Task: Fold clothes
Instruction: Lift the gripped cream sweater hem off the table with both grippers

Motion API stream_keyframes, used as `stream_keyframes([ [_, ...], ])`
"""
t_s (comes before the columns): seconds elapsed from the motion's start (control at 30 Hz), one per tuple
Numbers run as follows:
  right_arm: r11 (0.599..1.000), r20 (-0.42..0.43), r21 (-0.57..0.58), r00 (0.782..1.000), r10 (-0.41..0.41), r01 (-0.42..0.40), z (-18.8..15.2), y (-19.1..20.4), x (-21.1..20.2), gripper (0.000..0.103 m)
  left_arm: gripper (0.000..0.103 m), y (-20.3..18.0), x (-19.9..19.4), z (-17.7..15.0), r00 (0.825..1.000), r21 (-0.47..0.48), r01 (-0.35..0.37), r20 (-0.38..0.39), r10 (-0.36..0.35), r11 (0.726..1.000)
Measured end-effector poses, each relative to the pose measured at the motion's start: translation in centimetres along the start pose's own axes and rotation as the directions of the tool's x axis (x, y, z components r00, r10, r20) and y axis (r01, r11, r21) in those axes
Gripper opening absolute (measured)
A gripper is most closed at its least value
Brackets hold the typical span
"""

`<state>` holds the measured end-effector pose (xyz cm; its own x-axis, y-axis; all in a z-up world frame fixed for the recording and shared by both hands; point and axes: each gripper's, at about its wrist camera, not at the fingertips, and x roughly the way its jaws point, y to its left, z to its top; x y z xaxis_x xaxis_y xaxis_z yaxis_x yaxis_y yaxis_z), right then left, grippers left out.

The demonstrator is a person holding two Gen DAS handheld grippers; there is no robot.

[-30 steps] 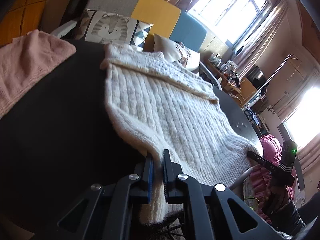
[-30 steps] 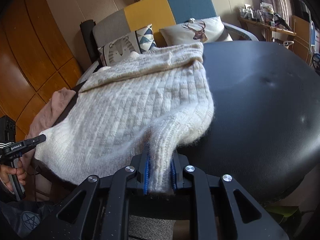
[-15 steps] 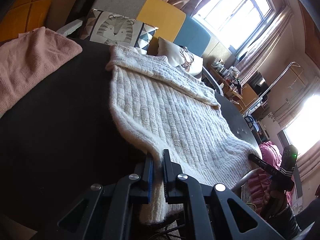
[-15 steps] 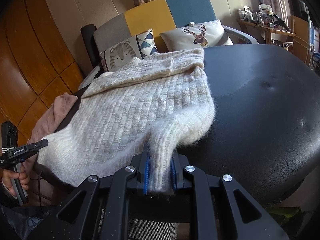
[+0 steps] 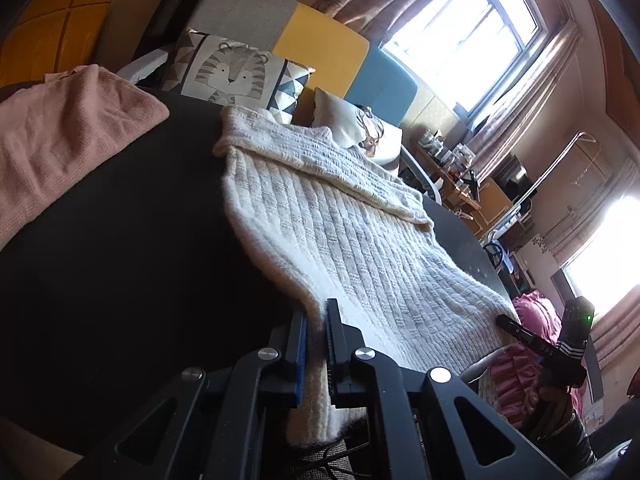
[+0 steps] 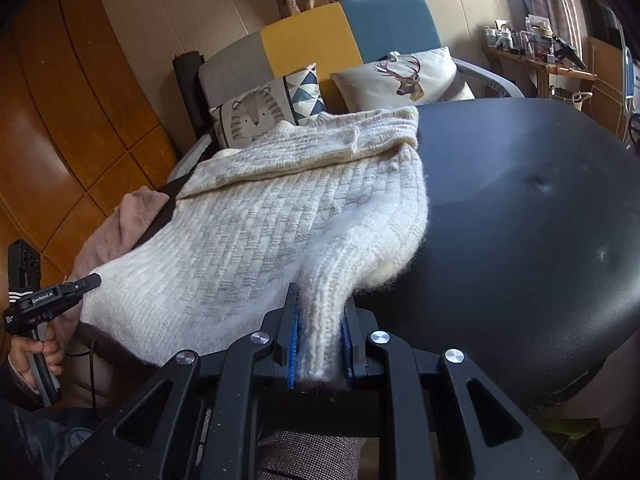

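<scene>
While the cream ribbed knitted sweater (image 5: 328,232) is spread on the round black table (image 5: 120,248), its near hem corners are clamped by the left gripper (image 5: 316,344) and right gripper (image 6: 320,340), with folding judged barely begun.
</scene>
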<state>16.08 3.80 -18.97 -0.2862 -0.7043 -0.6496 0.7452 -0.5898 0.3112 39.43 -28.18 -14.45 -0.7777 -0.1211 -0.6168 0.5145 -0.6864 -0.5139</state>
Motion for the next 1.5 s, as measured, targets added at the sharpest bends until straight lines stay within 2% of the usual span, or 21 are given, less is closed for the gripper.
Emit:
stream_keyframes([
  [0.1, 1.000, 0.005, -0.011, 1.000, 0.003, -0.003, 0.2, 0.0, -0.4, 0.018, 0.007, 0.4, -0.7, -0.2, 1.000, -0.009, -0.003, 0.012, 0.003, 1.000],
  [0.33, 1.000, -0.031, 0.007, 1.000, -0.001, 0.001, -0.5, -0.4, 1.0, 0.018, 0.007, 0.7, 0.2, -0.1, 1.000, 0.000, -0.021, -0.012, 0.021, 1.000],
  [0.53, 0.998, -0.109, 0.031, 0.993, -0.046, 0.049, -2.2, -2.2, 2.6, 0.021, 0.007, 2.4, 2.8, -1.6, 0.986, -0.022, -0.128, -0.114, 0.125, 0.992],
  [0.6, 0.996, -0.131, 0.044, 0.988, -0.075, 0.082, -3.1, -3.0, 2.9, 0.042, 0.010, 3.5, 3.7, -2.4, 0.972, -0.041, -0.170, -0.170, 0.161, 0.985],
  [0.63, 0.995, -0.135, 0.051, 0.987, -0.084, 0.091, -3.4, -3.5, 2.9, 0.047, 0.011, 4.0, 3.9, -2.7, 0.967, -0.051, -0.185, -0.186, 0.172, 0.981],
  [0.7, 0.991, -0.128, 0.064, 0.986, -0.106, 0.115, -3.7, -4.2, 2.5, 0.064, 0.013, 4.6, 3.6, -2.9, 0.971, -0.073, -0.177, -0.177, 0.162, 0.981],
  [0.77, 0.985, -0.111, 0.075, 0.983, -0.144, 0.153, -3.6, -4.8, 1.9, 0.068, 0.017, 4.6, 3.2, -2.7, 0.966, -0.062, -0.209, -0.168, 0.196, 0.976],
  [0.87, 0.975, -0.091, 0.097, 0.978, -0.190, 0.198, -3.1, -5.5, 1.3, 0.068, 0.017, 4.6, 2.1, -2.2, 0.963, -0.058, -0.246, -0.123, 0.238, 0.967],
  [1.0, 0.977, -0.097, 0.091, 0.978, -0.185, 0.194, -2.7, -5.5, 1.9, 0.068, 0.018, 4.5, 2.5, -1.5, 0.971, -0.058, -0.213, -0.120, 0.205, 0.975],
  [1.23, 0.979, -0.129, 0.032, 0.973, -0.194, 0.199, -2.7, -4.5, 5.0, 0.069, 0.022, 3.9, 5.9, -1.8, 0.970, -0.055, -0.151, -0.200, 0.137, 0.987],
  [1.3, 0.978, -0.109, 0.023, 0.973, -0.204, 0.208, -2.8, -4.1, 5.3, 0.078, 0.028, 4.0, 6.0, -1.7, 0.974, -0.076, -0.128, -0.197, 0.111, 0.989],
  [1.37, 0.977, -0.102, 0.015, 0.973, -0.209, 0.212, -2.9, -3.5, 5.6, 0.081, 0.033, 4.0, 6.2, -1.5, 0.976, -0.099, -0.111, -0.198, 0.089, 0.989],
  [1.5, 0.972, -0.092, -0.057, 0.968, -0.234, 0.230, -3.3, -2.1, 6.2, 0.082, 0.034, 2.8, 6.9, -1.3, 0.967, -0.048, -0.158, -0.211, 0.145, 0.986],
])
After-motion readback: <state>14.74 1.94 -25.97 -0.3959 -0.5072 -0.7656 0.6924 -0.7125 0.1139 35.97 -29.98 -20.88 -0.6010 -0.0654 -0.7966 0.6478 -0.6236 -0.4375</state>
